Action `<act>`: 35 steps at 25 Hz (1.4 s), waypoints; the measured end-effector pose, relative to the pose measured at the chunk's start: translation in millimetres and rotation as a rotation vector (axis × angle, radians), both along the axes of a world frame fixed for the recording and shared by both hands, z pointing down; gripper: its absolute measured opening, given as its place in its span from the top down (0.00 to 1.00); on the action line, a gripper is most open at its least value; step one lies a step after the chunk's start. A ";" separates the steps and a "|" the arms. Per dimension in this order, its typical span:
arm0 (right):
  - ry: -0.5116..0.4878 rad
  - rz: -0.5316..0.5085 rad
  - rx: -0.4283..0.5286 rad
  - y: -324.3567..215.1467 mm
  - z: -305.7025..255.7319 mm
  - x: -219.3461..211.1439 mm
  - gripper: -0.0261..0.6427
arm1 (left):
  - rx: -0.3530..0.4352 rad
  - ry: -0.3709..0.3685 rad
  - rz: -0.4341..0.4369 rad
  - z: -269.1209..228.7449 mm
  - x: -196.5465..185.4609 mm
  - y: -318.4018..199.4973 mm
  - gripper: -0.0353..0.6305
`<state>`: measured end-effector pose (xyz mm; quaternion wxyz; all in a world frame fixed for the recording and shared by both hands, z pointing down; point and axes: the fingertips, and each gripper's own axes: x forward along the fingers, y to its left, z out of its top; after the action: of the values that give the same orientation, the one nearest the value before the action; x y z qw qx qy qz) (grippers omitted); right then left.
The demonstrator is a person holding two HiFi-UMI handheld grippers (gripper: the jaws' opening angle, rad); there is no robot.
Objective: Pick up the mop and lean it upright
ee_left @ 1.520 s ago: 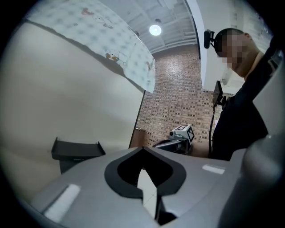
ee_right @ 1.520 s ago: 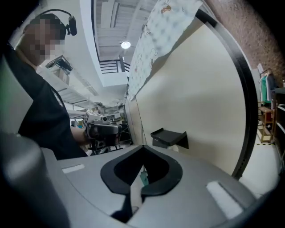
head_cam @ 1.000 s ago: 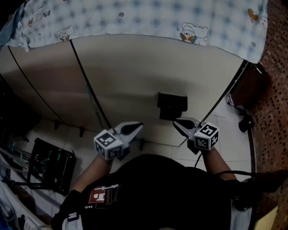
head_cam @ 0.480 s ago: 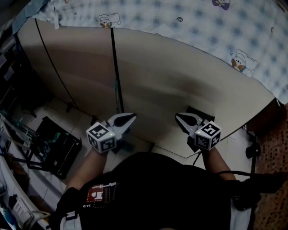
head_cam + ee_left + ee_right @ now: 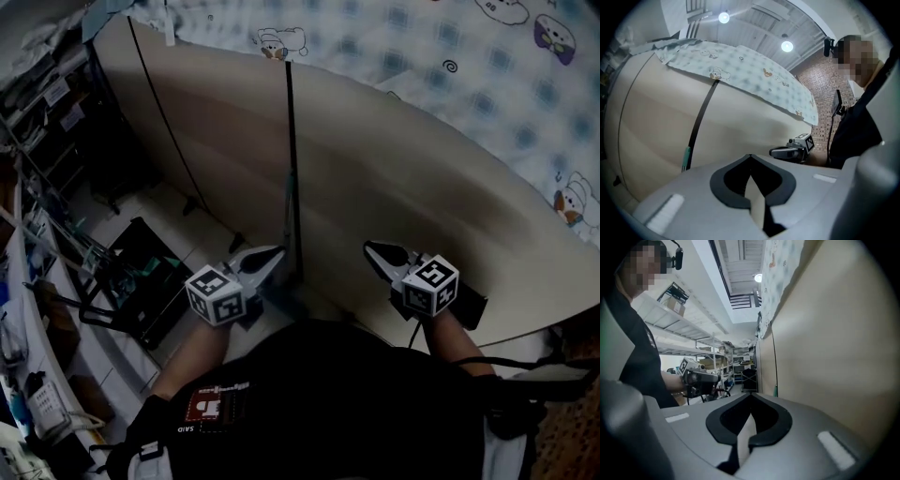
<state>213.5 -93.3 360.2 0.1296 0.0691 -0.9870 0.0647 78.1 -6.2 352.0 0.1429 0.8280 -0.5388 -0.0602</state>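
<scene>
A thin dark pole with a teal sleeve, by its look the mop's handle, stands upright against a beige panel. Its lower end is hidden behind my left gripper, which is shut and empty just left of the pole's foot. My right gripper is also shut and empty, well to the pole's right. The left gripper view shows the pole, its teal sleeve and the right gripper. The right gripper view shows the pole and the left gripper.
A blue patterned cloth drapes over the panel's top. A black wire cart stands on the tiled floor at the left, with cluttered shelves beyond it. A black box sits by the panel's foot at the right.
The head view has swung to the left, so the pole now stands just ahead of the left gripper. Both grippers stay shut and keep their spacing.
</scene>
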 end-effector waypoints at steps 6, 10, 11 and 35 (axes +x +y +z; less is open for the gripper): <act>0.006 0.044 -0.006 -16.3 12.6 -53.1 0.94 | 0.006 -0.007 0.076 7.8 -50.9 -28.0 0.95; 0.015 0.141 0.006 -14.4 13.5 -98.6 0.94 | 0.027 -0.004 0.167 10.7 -100.3 -33.8 0.94; 0.010 0.163 0.000 -8.6 11.9 -111.9 0.94 | 0.024 -0.003 0.194 11.8 -113.2 -32.8 0.95; -0.010 0.321 -0.079 -31.2 33.5 -141.6 0.94 | -0.060 -0.018 0.458 27.8 -123.3 -99.3 0.95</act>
<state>71.9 -124.5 393.7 0.1155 0.2205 -0.9606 0.1239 -45.2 -105.6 379.8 0.1726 0.9245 -0.3397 -0.0027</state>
